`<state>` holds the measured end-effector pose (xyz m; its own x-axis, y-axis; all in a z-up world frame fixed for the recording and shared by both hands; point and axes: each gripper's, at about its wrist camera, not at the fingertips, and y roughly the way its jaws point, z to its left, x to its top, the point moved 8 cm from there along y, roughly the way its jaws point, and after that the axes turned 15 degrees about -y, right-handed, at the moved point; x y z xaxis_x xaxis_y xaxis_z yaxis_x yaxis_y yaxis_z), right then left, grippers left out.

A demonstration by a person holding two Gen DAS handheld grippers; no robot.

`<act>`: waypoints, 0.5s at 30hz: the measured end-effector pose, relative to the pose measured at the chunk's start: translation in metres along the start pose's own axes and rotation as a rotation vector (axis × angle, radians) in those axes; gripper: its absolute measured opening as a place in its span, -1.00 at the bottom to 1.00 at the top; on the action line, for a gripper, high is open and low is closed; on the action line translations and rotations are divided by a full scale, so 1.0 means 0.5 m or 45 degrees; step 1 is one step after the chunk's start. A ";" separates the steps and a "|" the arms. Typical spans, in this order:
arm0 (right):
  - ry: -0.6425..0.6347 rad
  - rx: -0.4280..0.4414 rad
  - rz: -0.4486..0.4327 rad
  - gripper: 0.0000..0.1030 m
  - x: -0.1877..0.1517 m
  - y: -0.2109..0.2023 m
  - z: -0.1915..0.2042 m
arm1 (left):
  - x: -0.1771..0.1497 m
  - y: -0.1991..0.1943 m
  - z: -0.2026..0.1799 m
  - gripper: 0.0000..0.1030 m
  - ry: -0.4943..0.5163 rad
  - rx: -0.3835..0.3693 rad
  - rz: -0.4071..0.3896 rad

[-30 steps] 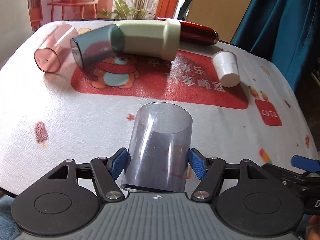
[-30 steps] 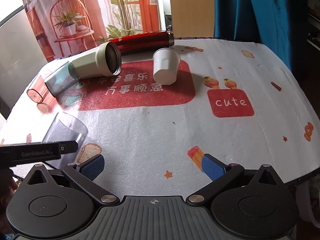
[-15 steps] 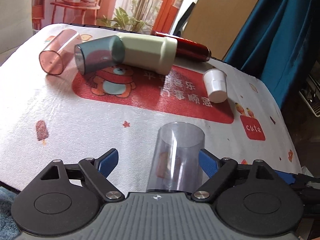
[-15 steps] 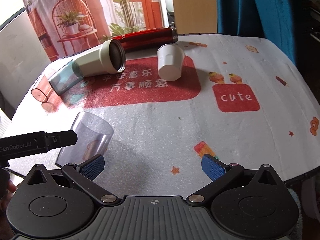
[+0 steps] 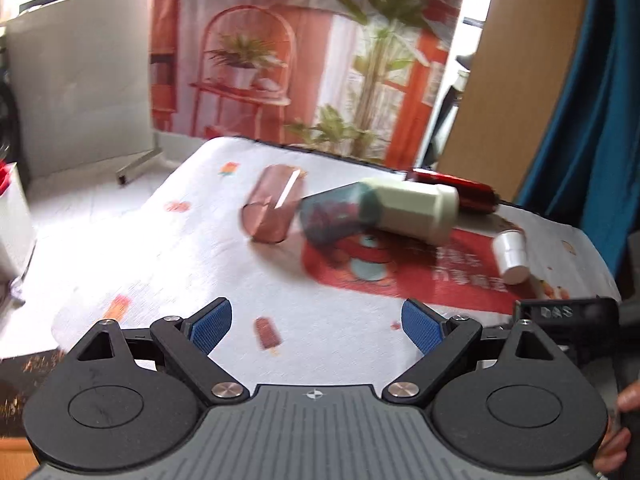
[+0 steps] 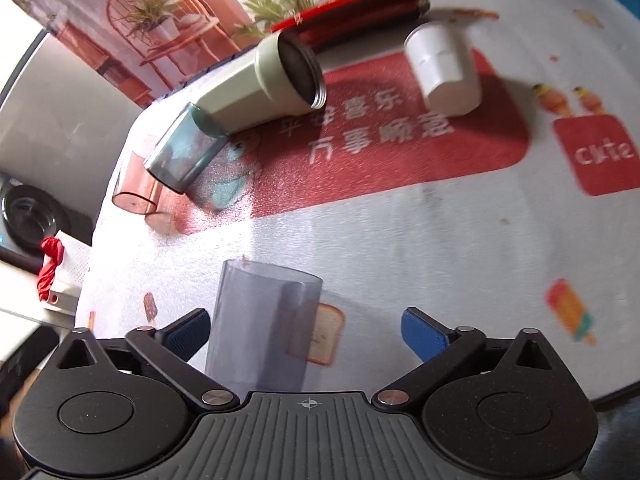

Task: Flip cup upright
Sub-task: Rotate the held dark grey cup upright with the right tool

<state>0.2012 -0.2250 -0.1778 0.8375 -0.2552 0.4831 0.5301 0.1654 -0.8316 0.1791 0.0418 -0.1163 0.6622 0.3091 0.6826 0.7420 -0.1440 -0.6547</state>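
A clear grey cup stands upright on the tablecloth, between the spread fingers of my right gripper, closer to the left finger. The right gripper is open and not touching it. My left gripper is open and empty above the near left part of the table; the clear cup is out of its view. A pink cup, a teal cup, a cream cup and a small white cup lie on their sides farther back.
A red flask lies along the far edge. The right gripper's body shows at the right of the left wrist view. The table's left edge drops to the floor, with a white box beside it.
My left gripper opened, let go of the clear cup and swung away to the left. My right gripper moved left, so the standing cup now sits between its fingers.
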 end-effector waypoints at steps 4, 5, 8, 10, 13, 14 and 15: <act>0.018 0.076 0.077 0.66 0.017 0.062 0.040 | -0.019 -0.013 0.038 0.81 -0.076 0.031 0.007; 0.011 0.085 0.085 0.56 0.020 0.072 0.050 | -0.024 -0.014 0.041 0.81 -0.084 0.032 0.009; 0.006 0.086 0.103 0.30 0.022 0.089 0.068 | -0.039 -0.005 0.039 0.81 -0.080 0.027 0.028; -0.018 0.065 0.109 0.26 0.018 0.094 0.074 | -0.044 0.005 0.038 0.81 -0.083 0.026 0.047; -0.028 0.042 0.095 0.25 0.013 0.089 0.072 | -0.053 0.011 0.045 0.81 -0.081 0.022 0.057; -0.035 0.025 0.088 0.25 0.011 0.083 0.065 | -0.058 0.015 0.048 0.81 -0.074 0.034 0.061; -0.048 0.003 0.078 0.25 0.008 0.077 0.059 | -0.061 0.019 0.051 0.81 -0.071 0.047 0.066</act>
<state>0.2289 -0.1916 -0.1996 0.8728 -0.2088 0.4411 0.4778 0.1819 -0.8594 0.1632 0.0551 -0.1515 0.6922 0.3539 0.6290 0.7018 -0.1270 -0.7010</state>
